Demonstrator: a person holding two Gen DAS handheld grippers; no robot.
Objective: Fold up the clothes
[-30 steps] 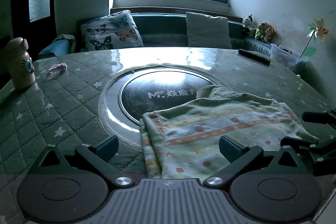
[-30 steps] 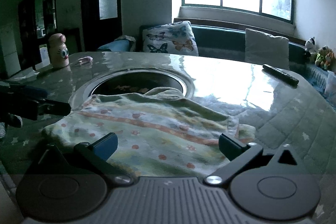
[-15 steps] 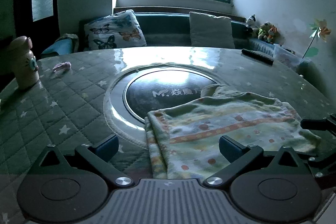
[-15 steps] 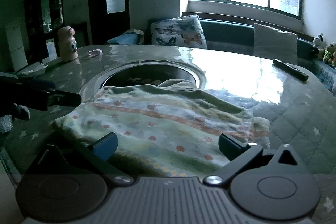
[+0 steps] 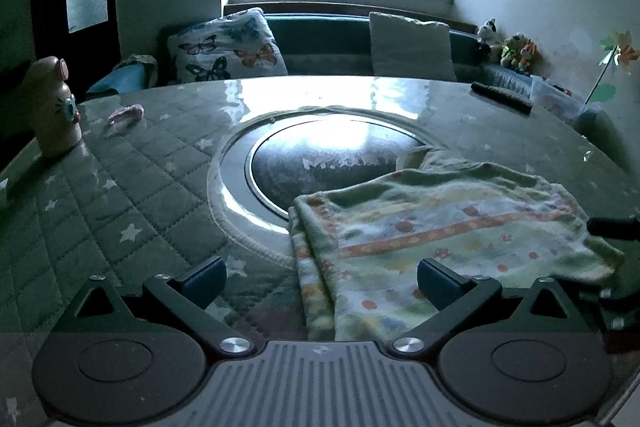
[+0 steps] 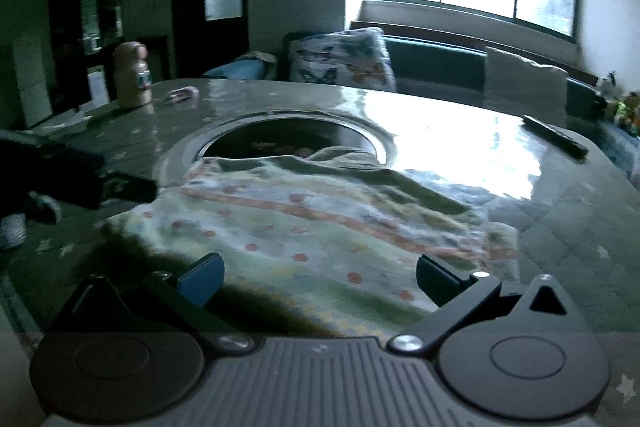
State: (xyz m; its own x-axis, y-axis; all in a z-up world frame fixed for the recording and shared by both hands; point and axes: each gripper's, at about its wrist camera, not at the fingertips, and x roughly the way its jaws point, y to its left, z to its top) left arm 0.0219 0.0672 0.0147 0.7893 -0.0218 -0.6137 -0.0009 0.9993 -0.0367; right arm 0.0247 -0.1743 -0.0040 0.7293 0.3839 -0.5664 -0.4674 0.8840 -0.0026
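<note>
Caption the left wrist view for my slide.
Open left tongs over a folded garment on a quilted table.

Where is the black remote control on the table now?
The remote control lies at the table's far right edge in both views, beyond the garment, near the plain cushion.

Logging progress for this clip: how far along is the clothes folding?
Done: the patterned garment lies doubled on the quilted table, layered edges showing at its left side. In hand: nothing; left gripper and right gripper have jaws open, empty, near its front edge. Left: probably another fold; the far edge looks rumpled.
</note>
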